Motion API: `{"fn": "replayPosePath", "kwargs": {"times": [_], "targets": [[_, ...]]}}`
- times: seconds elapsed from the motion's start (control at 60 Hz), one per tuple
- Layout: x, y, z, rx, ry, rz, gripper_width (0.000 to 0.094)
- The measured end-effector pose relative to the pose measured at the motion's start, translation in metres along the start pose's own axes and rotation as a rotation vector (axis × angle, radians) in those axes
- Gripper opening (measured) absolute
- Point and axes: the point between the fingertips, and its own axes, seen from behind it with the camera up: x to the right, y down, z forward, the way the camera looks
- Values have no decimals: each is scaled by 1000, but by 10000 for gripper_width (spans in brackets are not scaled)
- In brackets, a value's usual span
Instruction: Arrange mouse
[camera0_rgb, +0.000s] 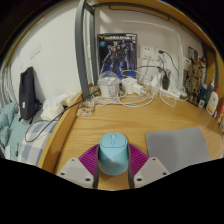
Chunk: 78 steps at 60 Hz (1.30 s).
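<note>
A light blue mouse (112, 152) sits between my gripper's (112, 165) two fingers, with the purple pads (88, 158) pressing on both its sides. It is held just above the wooden desk (110, 118). A grey mouse mat (178, 150) lies on the desk to the right of the fingers.
At the back of the desk stand a poster box (118, 55), white cables and chargers (135, 90), and small bottles (205, 95) at the right. A black object (28, 92) and a white cable lie to the left, beyond the desk's edge.
</note>
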Motion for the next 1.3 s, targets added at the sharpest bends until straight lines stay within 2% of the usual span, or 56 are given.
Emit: {"fn": "replayPosePath", "kwargs": {"times": [0.017,0.033,0.083,0.267,0.383,0.567,0.633,0.75,0.867,0.983,1.1,1.3], "targets": [[0,0,0,0,-5,2,427],[0,0,0,0,-9,3,371],[0,1,0,-2,-17,-1,345],[-4,-8,-11,-35,-67,-44,339],[-2,-65,-57,72,-94,-62,341],[51,-172,-146,272,-51,-57,339],[81,-191,-168,308,-17,-65,338],[138,-196,-181,310,52,-62,339],[191,-166,-163,249,107,-20,337],[224,-108,-129,125,134,-10,337],[233,-46,-92,1,128,18,340],[222,15,-59,-114,119,59,348]]}}
